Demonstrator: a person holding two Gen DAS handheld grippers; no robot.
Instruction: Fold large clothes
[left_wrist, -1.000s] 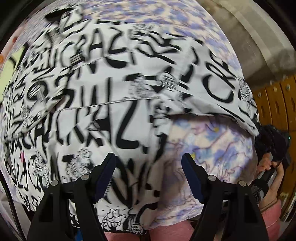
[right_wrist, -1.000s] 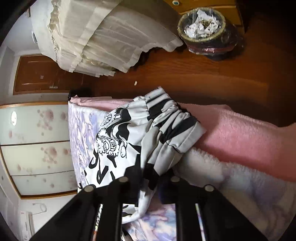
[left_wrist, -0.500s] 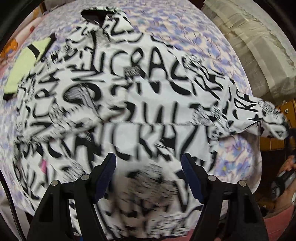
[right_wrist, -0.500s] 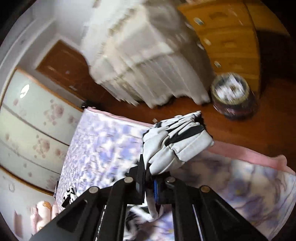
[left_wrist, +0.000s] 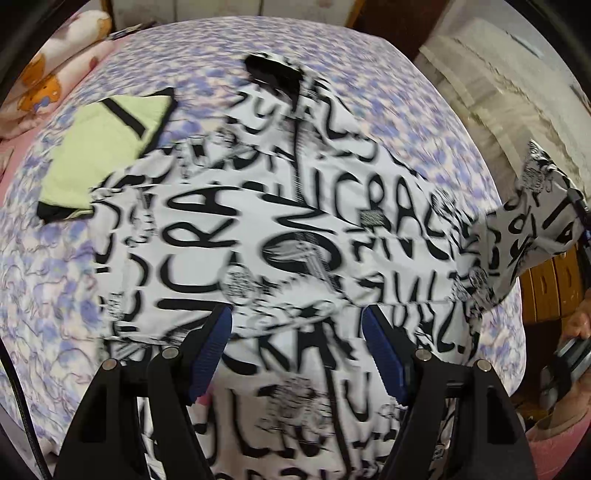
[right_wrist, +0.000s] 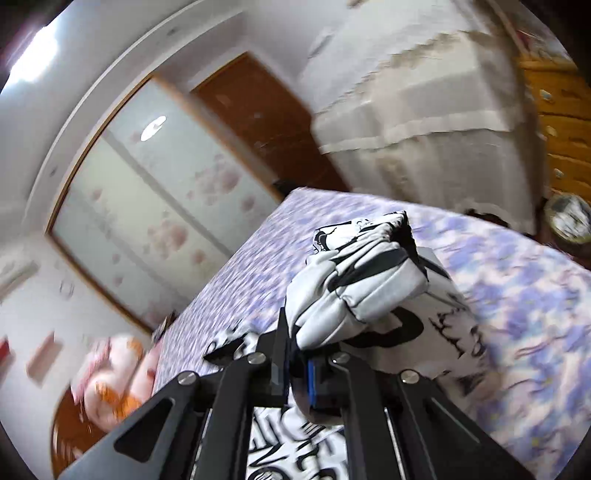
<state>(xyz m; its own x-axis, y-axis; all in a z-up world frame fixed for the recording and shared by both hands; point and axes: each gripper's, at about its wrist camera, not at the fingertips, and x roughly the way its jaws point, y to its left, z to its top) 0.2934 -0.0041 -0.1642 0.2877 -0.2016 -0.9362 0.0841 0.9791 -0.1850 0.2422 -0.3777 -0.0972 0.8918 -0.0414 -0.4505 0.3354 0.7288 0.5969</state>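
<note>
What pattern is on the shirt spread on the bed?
White with bold black graffiti-style lettering and small cartoon drawings; the shirt shows best in the left wrist view.

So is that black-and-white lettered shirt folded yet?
Not yet. The shirt lies mostly spread across the bed, with one bunched sleeve lifted by the shut right gripper.

Two black tools: left tool (left_wrist: 297, 349) with blue pads (left_wrist: 210, 347) and silver screws (left_wrist: 170, 353); right tool (right_wrist: 299, 373) the same. Pink sleeve (left_wrist: 554, 432) at the edge.

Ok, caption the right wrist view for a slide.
Right gripper shut on the printed shirt's bunched cuff, lifted over the floral bed.
</note>
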